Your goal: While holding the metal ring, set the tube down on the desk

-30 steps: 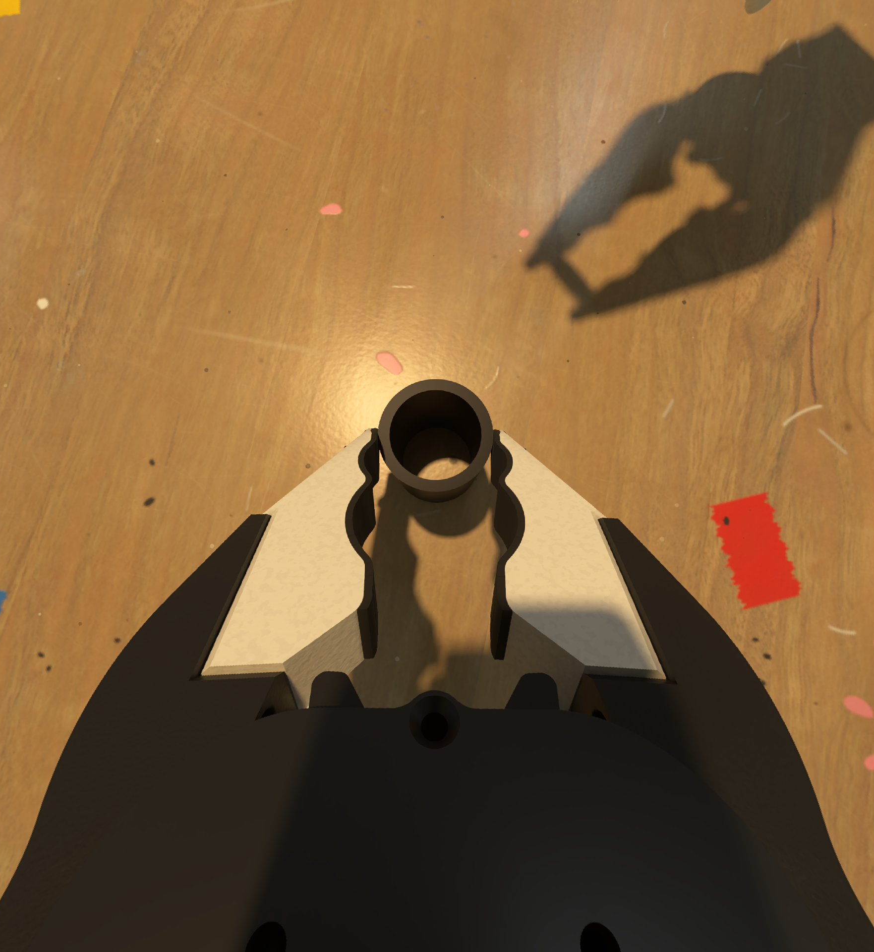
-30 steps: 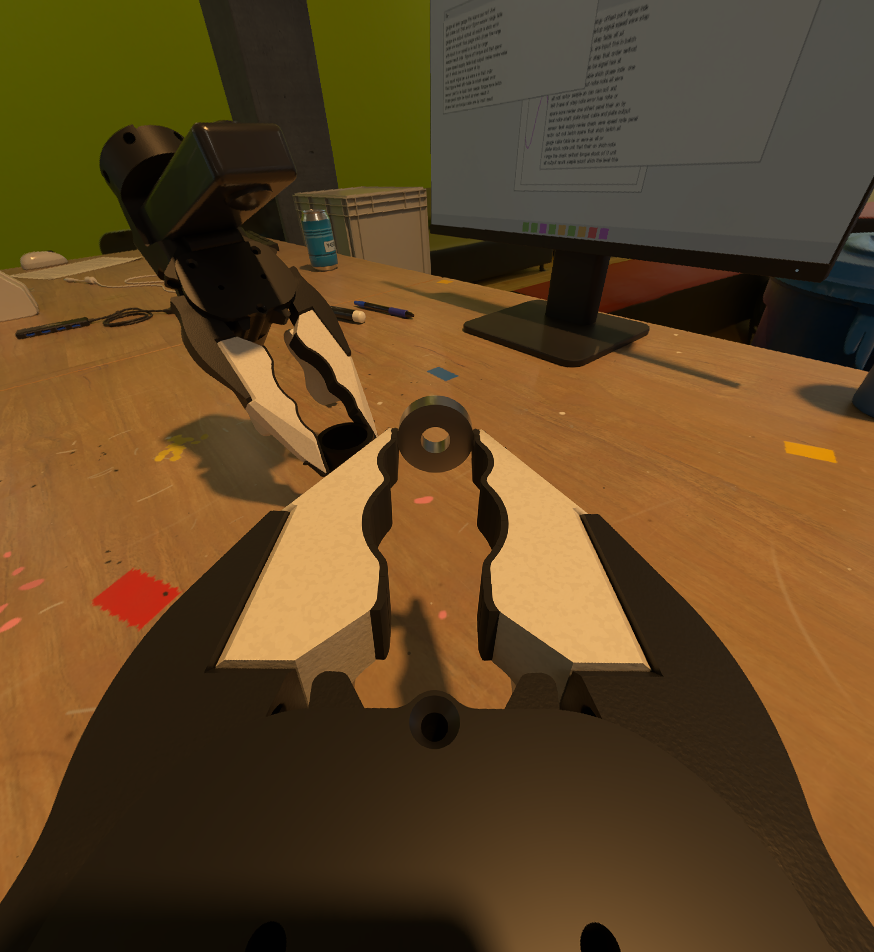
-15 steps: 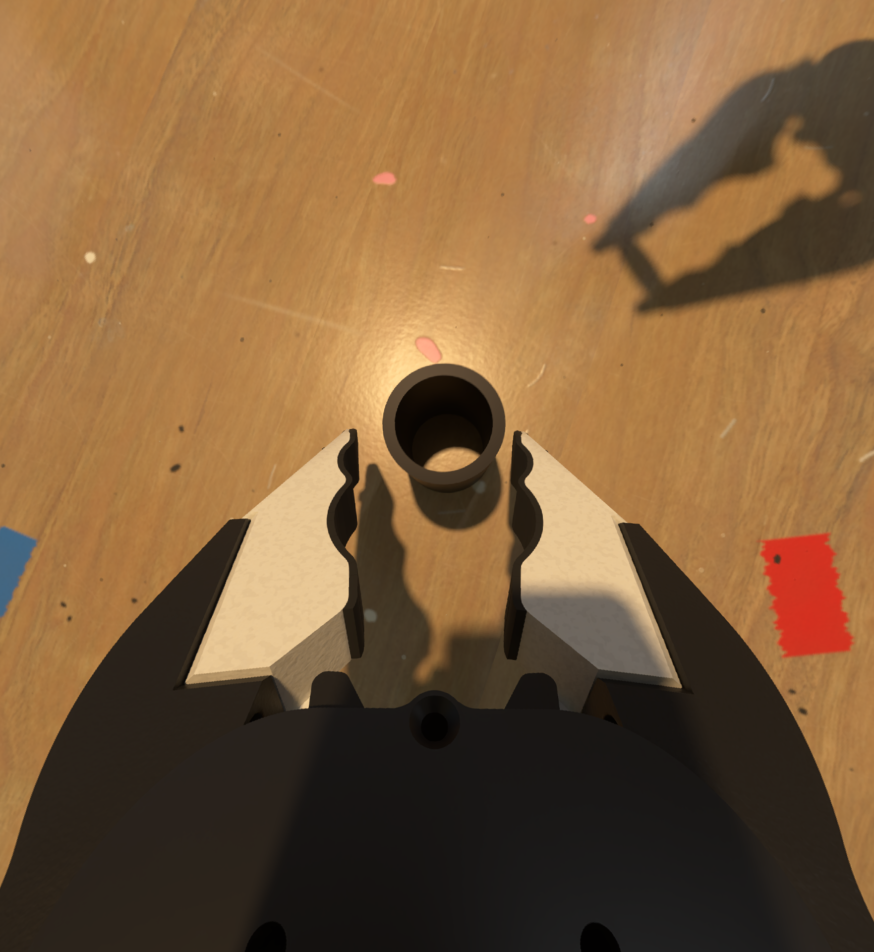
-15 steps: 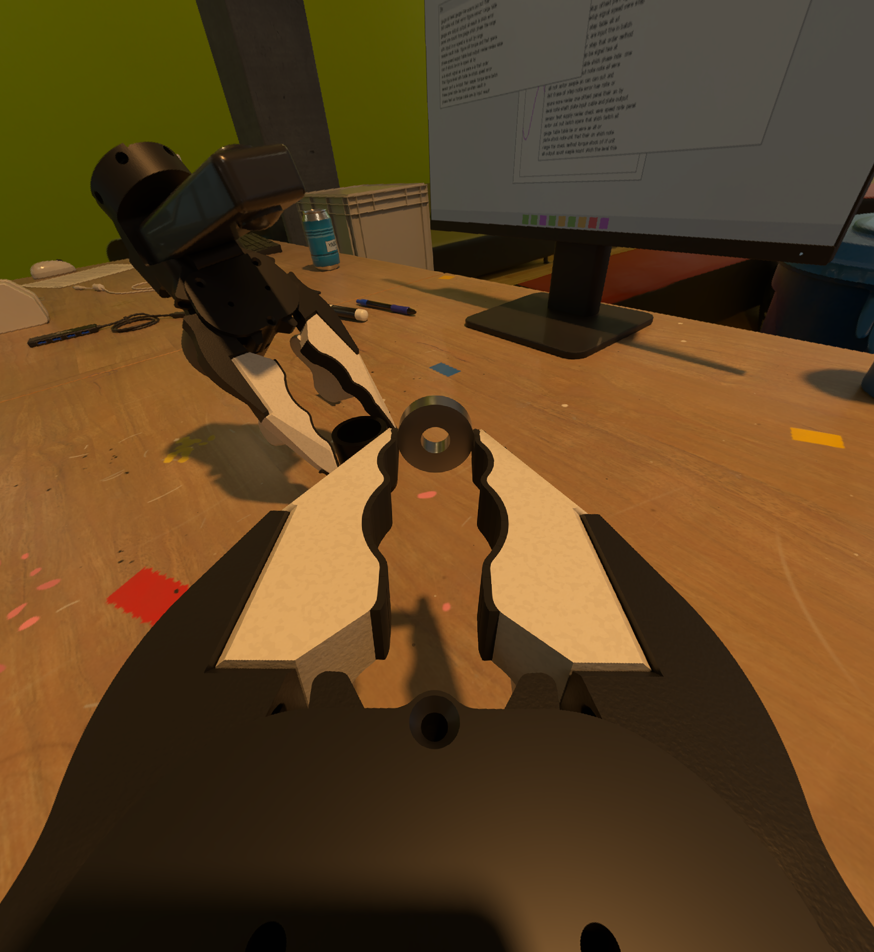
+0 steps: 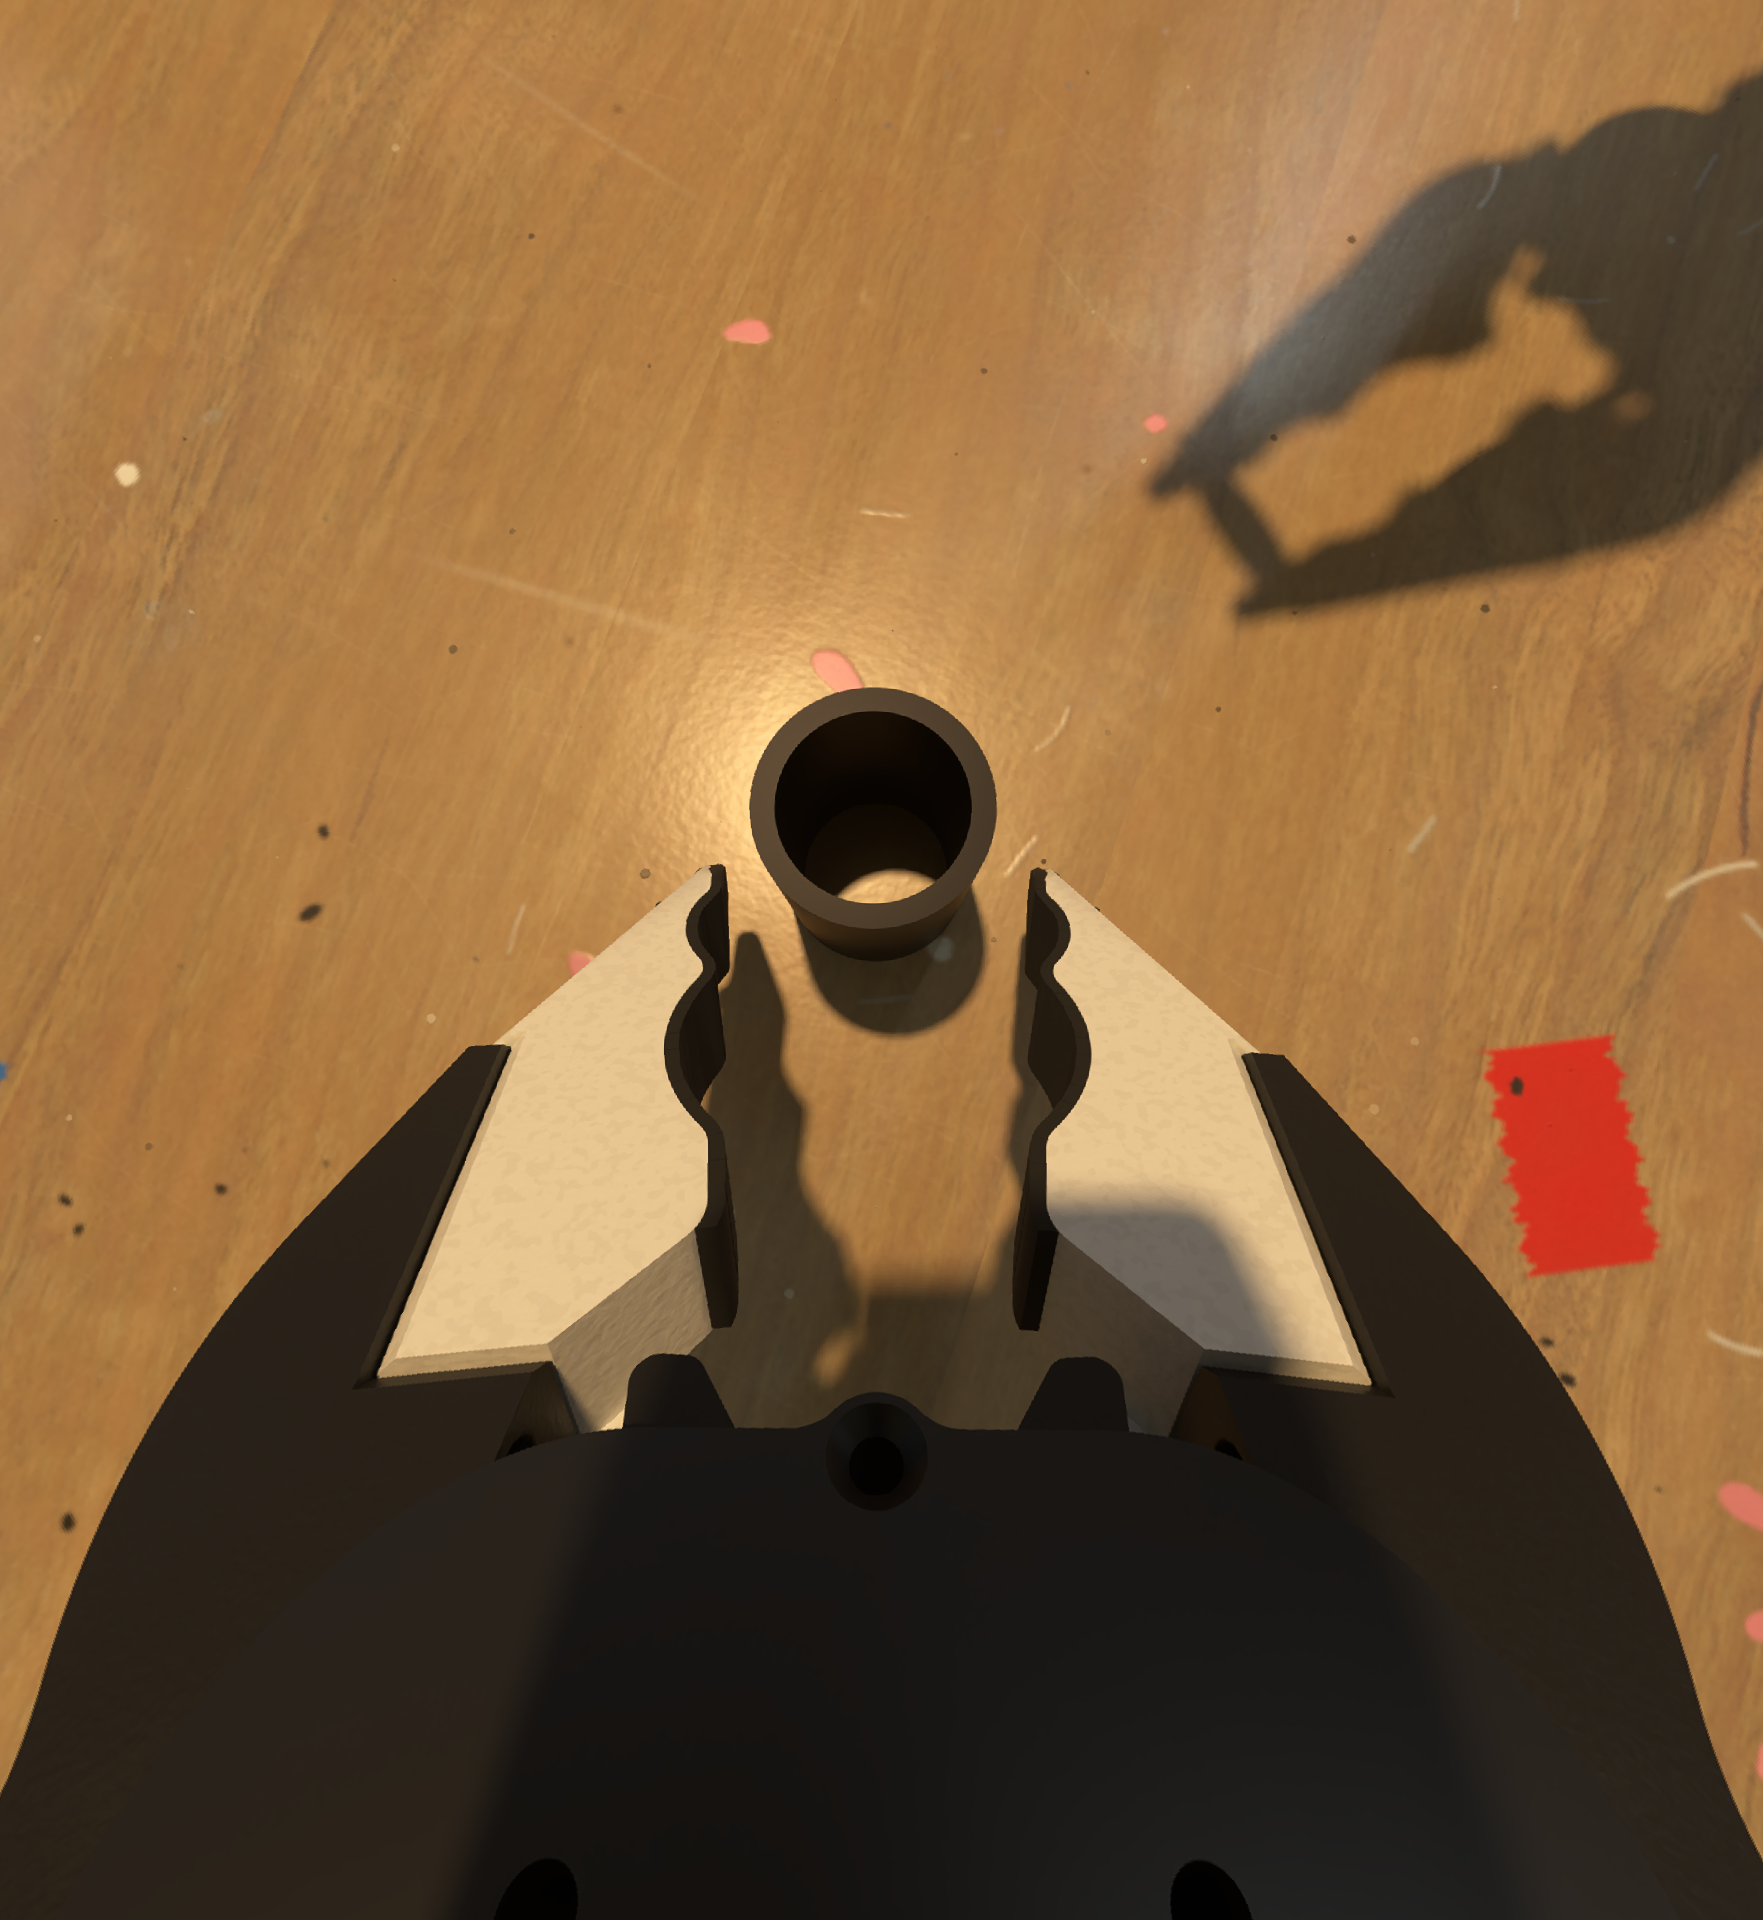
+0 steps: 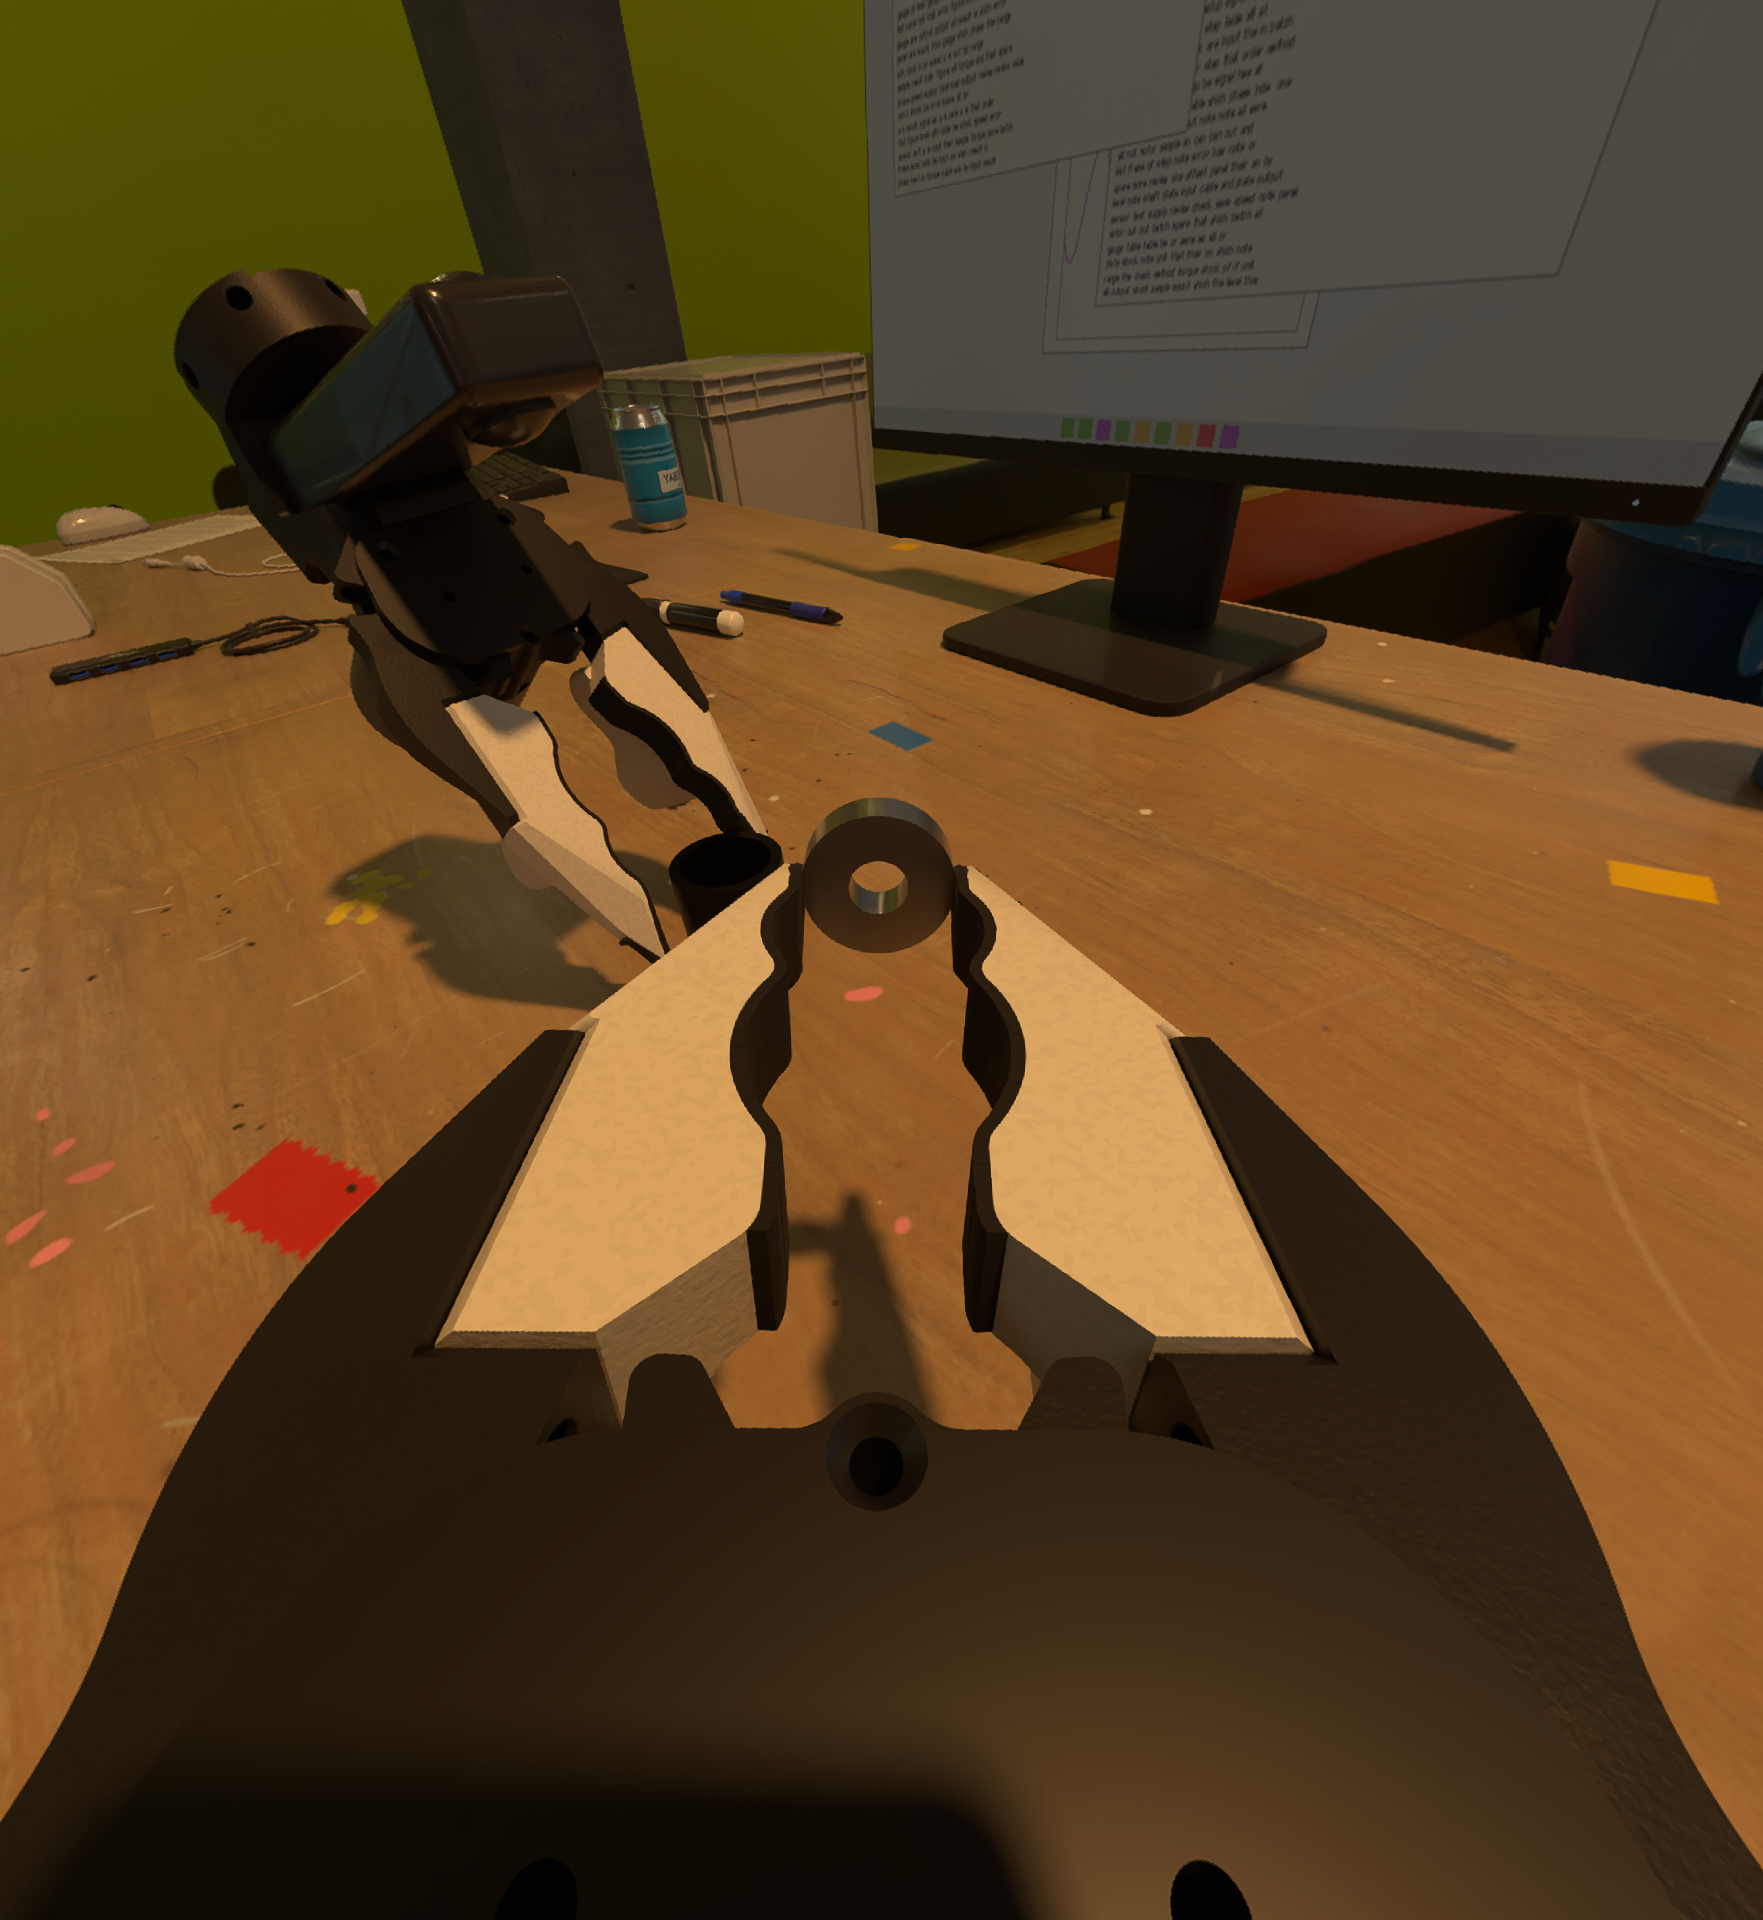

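Note:
A short dark tube (image 5: 877, 930) stands upright on the wooden desk (image 5: 441, 416), open end up. My left gripper (image 5: 877, 875) is open, its fingertips just short of the tube on either side and not touching it. In the right wrist view the tube (image 6: 721, 868) shows between the left gripper's (image 6: 708, 885) spread fingers. My right gripper (image 6: 877, 873) is shut on a metal ring (image 6: 830, 883), held edge-on between the fingertips a little above the desk, just right of the tube.
A monitor (image 6: 1272, 208) on a stand (image 6: 1137, 644) is at the back right, with a can (image 6: 651, 468), a grey crate (image 6: 783, 436), pens (image 6: 778, 606) and a cabled hub (image 6: 124, 660) behind. A red patch (image 5: 1568, 1153) marks the desk.
My left gripper has opened, let go of the tube and drawn back a little. The tube now stands free on the desk. The right gripper still holds the ring.

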